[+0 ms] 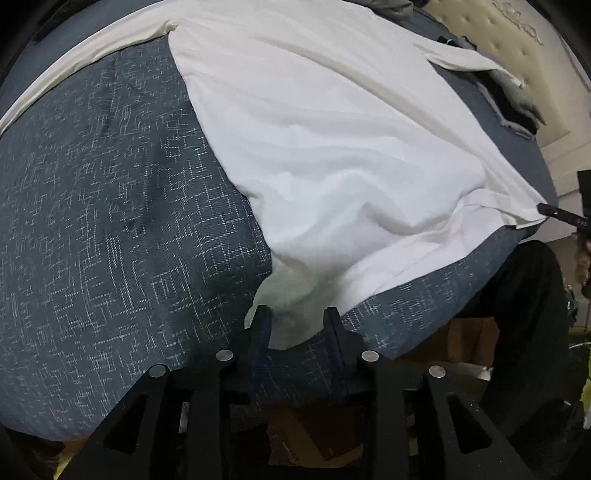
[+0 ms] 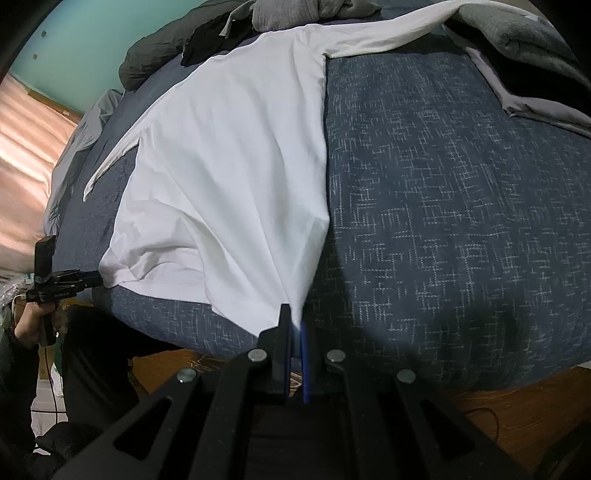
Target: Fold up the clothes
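A white long-sleeved shirt [image 1: 332, 140] lies spread on a blue-grey patterned bed cover [image 1: 110, 221], sleeves out to both sides. My left gripper [image 1: 297, 321] stands open over the near hem corner, and the cloth lies loose between its fingers without being pinched. In the right wrist view the shirt [image 2: 229, 177] runs down into my right gripper [image 2: 295, 325], which is shut on the other hem corner and pulls it into a taut peak. The left gripper [image 2: 92, 278] shows at the shirt's far corner, and the right gripper [image 1: 557, 214] shows at the right edge of the left view.
Grey and dark clothes [image 2: 288, 14] are piled at the far end of the bed, with more by the padded headboard [image 1: 535, 66]. A person's dark trouser leg [image 1: 528, 295] and hand [image 2: 33, 325] are at the bed's near edge. Wooden floor [image 2: 517, 406] lies below.
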{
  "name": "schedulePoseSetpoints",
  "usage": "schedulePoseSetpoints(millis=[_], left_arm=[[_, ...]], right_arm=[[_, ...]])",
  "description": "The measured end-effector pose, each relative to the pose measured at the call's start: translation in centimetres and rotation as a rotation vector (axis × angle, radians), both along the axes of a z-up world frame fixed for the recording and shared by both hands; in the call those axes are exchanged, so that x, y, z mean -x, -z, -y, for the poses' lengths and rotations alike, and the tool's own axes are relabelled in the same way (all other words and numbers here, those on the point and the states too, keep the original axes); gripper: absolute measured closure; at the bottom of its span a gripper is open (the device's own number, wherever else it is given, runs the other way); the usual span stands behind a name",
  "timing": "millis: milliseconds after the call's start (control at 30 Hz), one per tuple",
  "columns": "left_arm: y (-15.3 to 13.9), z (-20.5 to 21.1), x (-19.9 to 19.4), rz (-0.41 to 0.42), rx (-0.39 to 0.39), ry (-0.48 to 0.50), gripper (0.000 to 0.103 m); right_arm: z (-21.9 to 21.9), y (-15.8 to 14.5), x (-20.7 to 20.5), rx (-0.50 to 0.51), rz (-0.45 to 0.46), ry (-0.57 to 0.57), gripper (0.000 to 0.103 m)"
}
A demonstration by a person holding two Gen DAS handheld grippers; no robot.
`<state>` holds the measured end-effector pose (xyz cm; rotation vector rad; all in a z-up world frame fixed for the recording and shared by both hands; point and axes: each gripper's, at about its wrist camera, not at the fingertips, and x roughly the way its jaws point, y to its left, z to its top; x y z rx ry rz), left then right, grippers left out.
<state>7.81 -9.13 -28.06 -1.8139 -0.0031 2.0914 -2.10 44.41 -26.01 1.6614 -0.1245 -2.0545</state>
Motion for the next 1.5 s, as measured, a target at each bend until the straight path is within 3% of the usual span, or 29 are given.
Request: schedulePoseSetpoints(millis=[200, 267, 367, 533, 667, 800, 967, 1133, 1333, 1500], left_arm=[[0.8, -0.5, 0.3, -0.012, 0.045, 0.037, 0.072], [0.8, -0.4, 0.3, -0.021, 0.06, 0.045, 0.087], [0.7, -0.1, 0.4, -0.032, 0.063, 0.047, 0.097], [-1.1, 1.0, 0.2, -0.061, 0.02, 0.04, 0.098], [-4.1, 3.2, -0.5, -0.08, -0.035, 0.022, 0.098], [-7.7, 6.6, -2.0, -0.115, -0.055, -0.004, 0.099], [-9.2, 8.9, -3.9, -0.119, -0.048, -0.022, 0.1], [-6.6, 8.9, -4.7, -0.062, -0.085, -0.066, 0.1], [-2.1, 8.1, -5.2, 0.022, -0.099, -0.08, 0.1], [-0.9, 8.1, -5.3, 0.035, -0.096, -0.092, 0.1]], right_arm=[[0.0, 0.1, -0.2, 0.007, 0.002, -0.005, 0.1], [0.0, 0.1, -0.1, 0.009, 0.002, -0.004, 0.1], [0.2, 0.0, -0.2, 0.012, 0.0, -0.009, 0.1], [0.2, -0.6, -0.3, 0.023, -0.009, -0.01, 0.1], [0.3, -2.1, -0.6, 0.04, -0.03, -0.02, 0.1], [0.9, -4.3, -0.9, 0.057, -0.061, -0.054, 0.1], [1.9, -6.0, -1.5, 0.053, -0.088, -0.099, 0.1], [2.8, -4.2, -2.1, 0.013, -0.064, -0.124, 0.1], [2.1, 0.4, -2.6, -0.048, -0.006, -0.083, 0.1], [1.7, 2.1, -2.8, -0.065, 0.014, -0.06, 0.1]])
